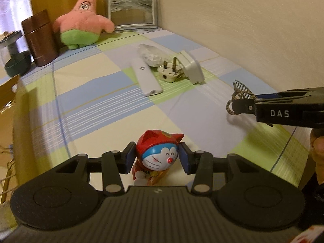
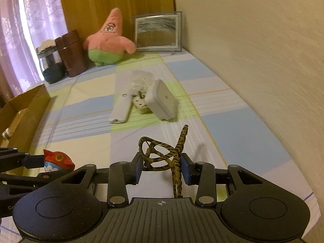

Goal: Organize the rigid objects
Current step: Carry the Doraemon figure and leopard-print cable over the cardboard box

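- The left tool [image 1: 157, 158] is clenched on the head of a Doraemon figurine [image 1: 156, 158], low over the near part of the checked worktop [image 1: 91, 105].
- The right tool [image 2: 162, 167] grasps a tortoiseshell hair claw clip [image 2: 162, 154] beside it, near the wall [image 2: 263, 60].
- Between the tools and the far clutter, the cloth lies open.
- Further on, a white remote [image 1: 146, 80], a plug adapter [image 1: 169, 74] and a white charger [image 1: 192, 66] lie together; a Patrick plush [image 1: 83, 22] and a brown canister [image 1: 39, 38] stand behind.
- Only the right view shows inside the cardboard box [image 2: 26, 109] at the left edge.

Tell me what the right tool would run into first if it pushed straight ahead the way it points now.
Probably the white square adapter, lying against the white plug. The right tool, shut on the leopard-print hair claw, points across bare checked cloth toward that cluster; depth is uncertain.
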A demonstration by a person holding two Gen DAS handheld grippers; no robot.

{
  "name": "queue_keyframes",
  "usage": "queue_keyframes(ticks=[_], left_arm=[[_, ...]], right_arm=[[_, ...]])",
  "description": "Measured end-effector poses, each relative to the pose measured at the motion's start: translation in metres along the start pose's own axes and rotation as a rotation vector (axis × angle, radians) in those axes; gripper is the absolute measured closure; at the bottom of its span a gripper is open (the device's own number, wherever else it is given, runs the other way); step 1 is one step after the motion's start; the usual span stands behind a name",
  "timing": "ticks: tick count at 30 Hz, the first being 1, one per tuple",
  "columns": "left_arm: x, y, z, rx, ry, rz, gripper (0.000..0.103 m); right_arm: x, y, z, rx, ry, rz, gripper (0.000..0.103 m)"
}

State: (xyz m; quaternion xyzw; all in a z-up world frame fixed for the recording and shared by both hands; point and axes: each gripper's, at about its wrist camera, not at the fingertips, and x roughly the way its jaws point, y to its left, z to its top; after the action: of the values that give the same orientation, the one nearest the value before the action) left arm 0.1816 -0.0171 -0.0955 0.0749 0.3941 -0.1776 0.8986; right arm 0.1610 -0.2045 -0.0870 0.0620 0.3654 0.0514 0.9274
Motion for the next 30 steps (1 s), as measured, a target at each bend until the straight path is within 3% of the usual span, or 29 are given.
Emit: queue_keyframes(ticks=[17,30], left_arm=[[-0.063,0.029,-0.006,-0.095,-0.05,0.083,0.063],[-0.125,0.076,-0.005,-0.142,-0.082,0.175,0.063]], right_arm=[[-0.034,0.047,0.002,-0.055,-0.026,0.086,0.067],[-0.048,0.118,0.02,-0.144,-0.062,0.215,0.067]])
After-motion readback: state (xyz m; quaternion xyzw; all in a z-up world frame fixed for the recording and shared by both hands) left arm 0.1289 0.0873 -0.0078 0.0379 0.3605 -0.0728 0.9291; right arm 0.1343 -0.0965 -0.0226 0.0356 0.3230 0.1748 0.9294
